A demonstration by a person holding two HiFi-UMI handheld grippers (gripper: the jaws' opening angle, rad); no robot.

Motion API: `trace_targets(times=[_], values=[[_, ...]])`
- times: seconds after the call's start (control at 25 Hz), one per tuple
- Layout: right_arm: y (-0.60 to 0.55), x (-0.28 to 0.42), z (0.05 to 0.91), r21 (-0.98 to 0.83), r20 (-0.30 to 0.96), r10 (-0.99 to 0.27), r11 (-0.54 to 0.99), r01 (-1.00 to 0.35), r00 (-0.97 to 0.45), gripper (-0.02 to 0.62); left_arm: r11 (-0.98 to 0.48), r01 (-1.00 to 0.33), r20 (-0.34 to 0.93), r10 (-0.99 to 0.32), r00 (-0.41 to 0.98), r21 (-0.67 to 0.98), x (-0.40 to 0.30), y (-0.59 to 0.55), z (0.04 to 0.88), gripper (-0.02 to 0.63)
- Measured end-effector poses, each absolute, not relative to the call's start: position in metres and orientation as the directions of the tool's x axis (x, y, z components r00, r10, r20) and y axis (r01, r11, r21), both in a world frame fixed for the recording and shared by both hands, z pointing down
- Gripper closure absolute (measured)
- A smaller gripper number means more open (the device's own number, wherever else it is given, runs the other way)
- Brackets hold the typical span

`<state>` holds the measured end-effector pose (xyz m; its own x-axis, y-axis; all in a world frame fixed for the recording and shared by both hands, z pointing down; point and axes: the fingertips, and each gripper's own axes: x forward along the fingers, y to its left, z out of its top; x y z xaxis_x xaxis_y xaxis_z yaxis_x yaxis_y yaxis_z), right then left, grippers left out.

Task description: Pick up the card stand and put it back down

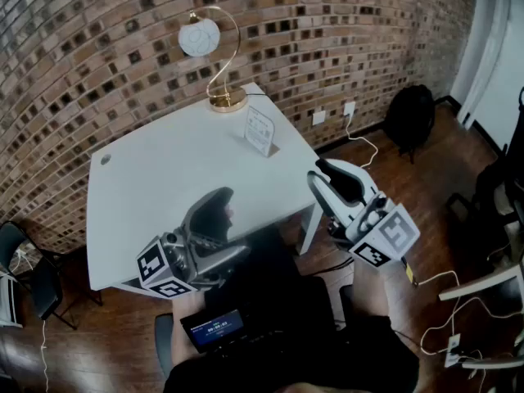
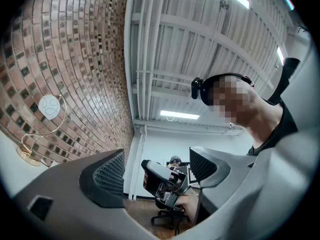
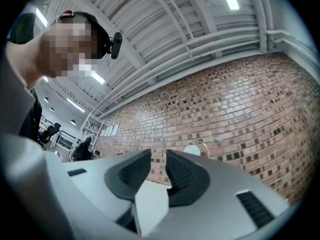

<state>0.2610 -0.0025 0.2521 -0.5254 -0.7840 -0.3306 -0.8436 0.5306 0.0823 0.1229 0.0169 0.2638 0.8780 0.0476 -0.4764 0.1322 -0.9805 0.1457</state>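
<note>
Card stand point(image 1: 260, 130): upright on the white worktop point(image 1: 164, 178), close to the right edge near the far right corner, clear of both claws
Lamp point(image 1: 214, 56): at the far edge, just behind the card stand
Left claw point(image 2: 155, 166): jaws wide apart, nothing between them; held over the near edge
Right claw point(image 3: 157, 166): jaws parted by a narrow gap, nothing gripped; held just off the right edge

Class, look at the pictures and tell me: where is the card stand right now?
In the head view, the card stand stands on the white table near its far right edge, just to the right of the gold-based lamp.
</note>
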Motion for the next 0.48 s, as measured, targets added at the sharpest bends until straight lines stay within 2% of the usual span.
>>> trace_targets(times=[0.48], values=[[-0.122,0.245,0.312,0.012,-0.195,-0.841,0.512,-0.859,-0.504,0.454,-0.984,0.045,-0.435,-0.036,0.9,0.174,0.086,-0.052,0.279,0.207]])
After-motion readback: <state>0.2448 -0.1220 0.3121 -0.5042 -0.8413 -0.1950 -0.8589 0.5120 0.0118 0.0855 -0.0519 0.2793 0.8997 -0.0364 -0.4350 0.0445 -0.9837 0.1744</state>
